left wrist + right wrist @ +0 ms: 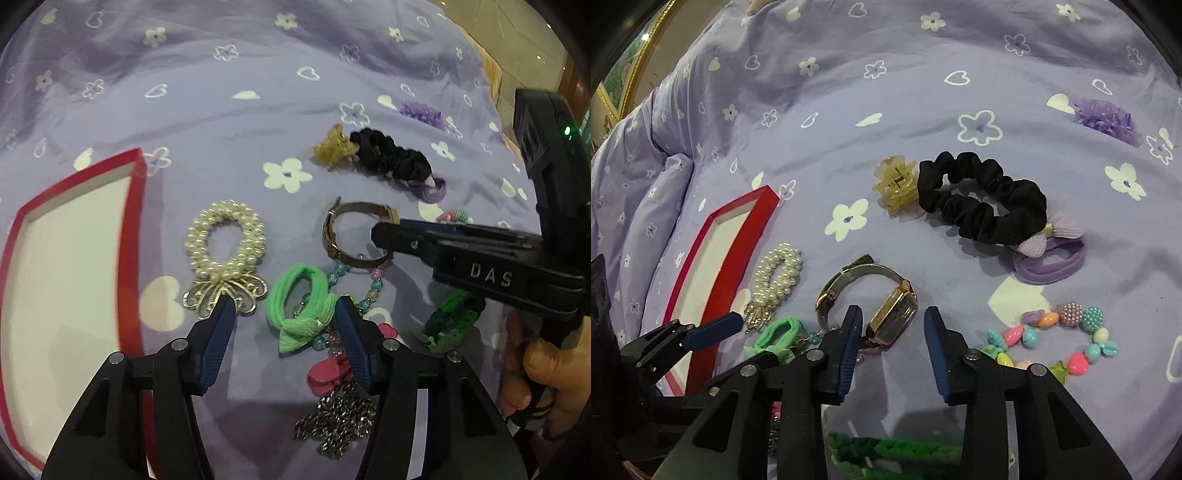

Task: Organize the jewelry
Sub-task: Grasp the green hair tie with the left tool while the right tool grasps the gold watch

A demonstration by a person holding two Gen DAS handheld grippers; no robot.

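My left gripper (284, 306) is open over a green bow hair tie (301, 308), which lies between its blue pads. A pearl hair tie with a gold butterfly (225, 251) lies just left of it. My right gripper (892, 319) is open, with a gold watch (875, 306) between its fingertips; the watch also shows in the left wrist view (354, 236). A red-rimmed white tray (74, 266) lies at the left and also shows in the right wrist view (716, 273).
On the lilac flowered bedsheet (221, 110) lie a black scrunchie (982, 199), a yellow claw clip (897, 186), a purple hair tie (1049, 258), a colourful bead bracelet (1067, 339), a braided green band (454, 319), a pink clip (328, 373) and a metal chain (336, 417).
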